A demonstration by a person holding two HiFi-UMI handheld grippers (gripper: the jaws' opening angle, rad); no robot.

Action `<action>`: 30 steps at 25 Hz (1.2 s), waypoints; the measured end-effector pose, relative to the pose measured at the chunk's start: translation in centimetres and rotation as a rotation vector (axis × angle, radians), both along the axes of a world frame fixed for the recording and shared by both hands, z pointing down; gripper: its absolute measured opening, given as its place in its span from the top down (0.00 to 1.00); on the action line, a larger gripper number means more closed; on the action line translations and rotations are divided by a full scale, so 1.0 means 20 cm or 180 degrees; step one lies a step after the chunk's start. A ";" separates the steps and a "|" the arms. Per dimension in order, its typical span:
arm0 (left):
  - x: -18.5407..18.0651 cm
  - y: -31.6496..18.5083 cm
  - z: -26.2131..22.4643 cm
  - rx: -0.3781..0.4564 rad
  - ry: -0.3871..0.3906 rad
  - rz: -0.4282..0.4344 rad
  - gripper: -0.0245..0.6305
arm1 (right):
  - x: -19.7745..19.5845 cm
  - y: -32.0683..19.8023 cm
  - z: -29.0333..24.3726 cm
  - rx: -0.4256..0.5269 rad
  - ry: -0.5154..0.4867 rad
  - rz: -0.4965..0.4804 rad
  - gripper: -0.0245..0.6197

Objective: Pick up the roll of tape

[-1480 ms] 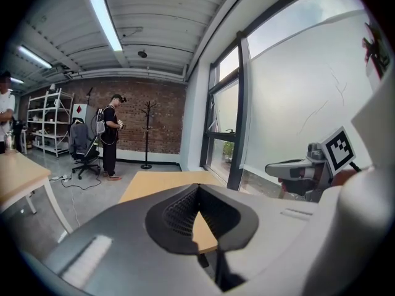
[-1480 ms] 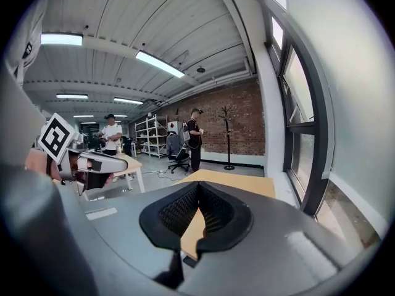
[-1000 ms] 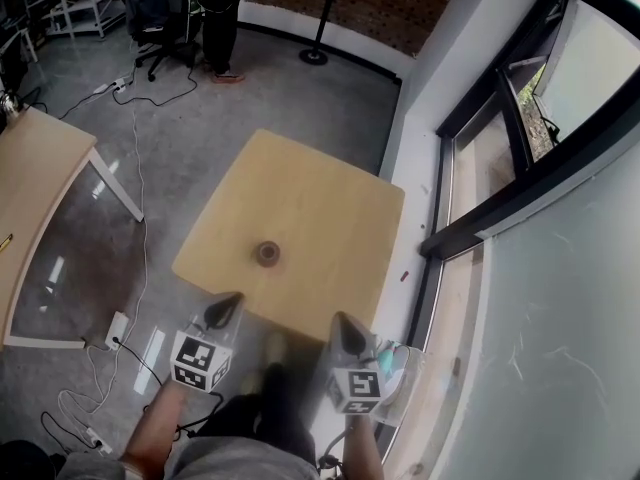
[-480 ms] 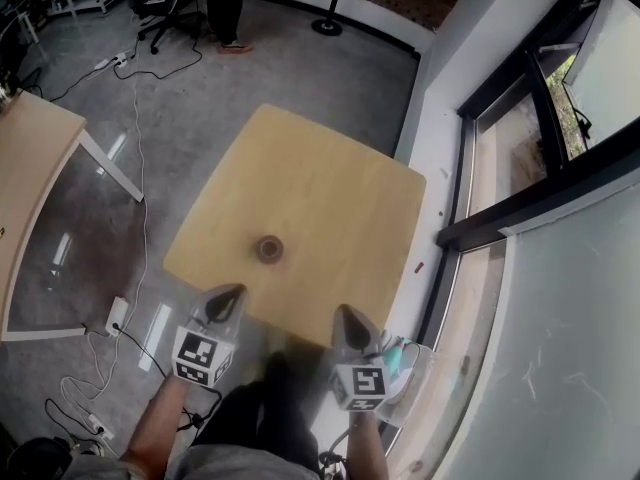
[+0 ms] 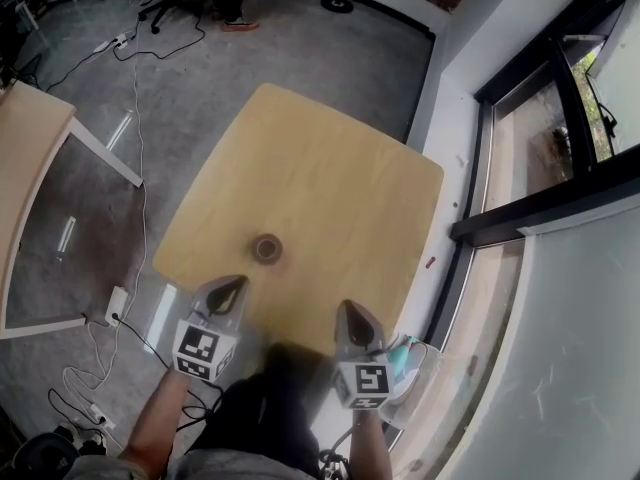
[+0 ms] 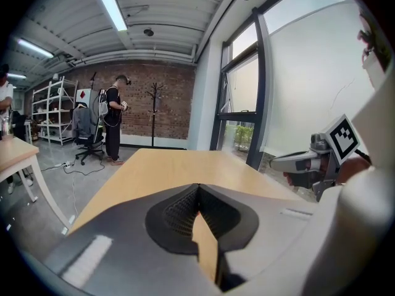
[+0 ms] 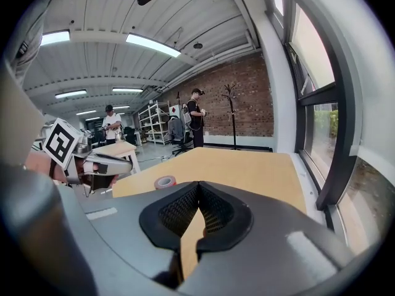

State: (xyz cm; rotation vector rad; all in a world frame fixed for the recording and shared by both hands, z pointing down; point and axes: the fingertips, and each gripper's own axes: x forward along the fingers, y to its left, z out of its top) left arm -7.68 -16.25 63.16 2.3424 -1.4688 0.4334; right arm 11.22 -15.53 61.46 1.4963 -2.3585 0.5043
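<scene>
The roll of tape (image 5: 267,248) lies flat on the tabletop (image 5: 330,183), hole upward, near the edge closest to the person and apart from everything else; nothing is touching it. The left tongs (image 5: 228,286) hang at that near edge, their tips pressed together with nothing between them; the right tongs (image 5: 350,313) sit a little further back and to the right, likewise closed and empty, as the right gripper view shows the ribbed pads meeting at the tip. In the head view the roll is ahead of both pairs and nearer the left; in the right gripper view it shows low and to the left of the closed pads.

The step in hand looks like the approach, with the grasp itself not yet begun; the task is only at its start. The next move calls for one pair to open before it arrives, since shut tips would merely nudge the roll across the smooth wood. The left pair seems the better placed; it would need to come forward and down, set one pad inside the hole and one outside the wall, or span the whole roll if the opening allows, then close and lift.
</scene>
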 end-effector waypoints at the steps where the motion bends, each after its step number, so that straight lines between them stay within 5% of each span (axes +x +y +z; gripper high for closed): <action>1: 0.01 -0.01 0.02 -0.0012 -0.0012 0.0009 0.96 | 0.00 -0.01 0.02 -0.0009 -0.0001 -0.0004 0.94; 13: 0.04 -0.14 0.23 -0.0179 -0.0057 -0.0038 0.95 | 0.05 -0.14 0.21 -0.0152 0.0018 -0.0083 0.94; 25: 0.08 -0.25 0.32 -0.0361 -0.0059 -0.0037 0.58 | 0.09 -0.27 0.25 -0.0206 -0.0003 -0.0113 0.94; 30: 0.11 -0.30 0.37 -0.0291 -0.0277 0.0072 0.40 | 0.09 -0.30 0.29 -0.0254 0.0040 -0.0149 0.94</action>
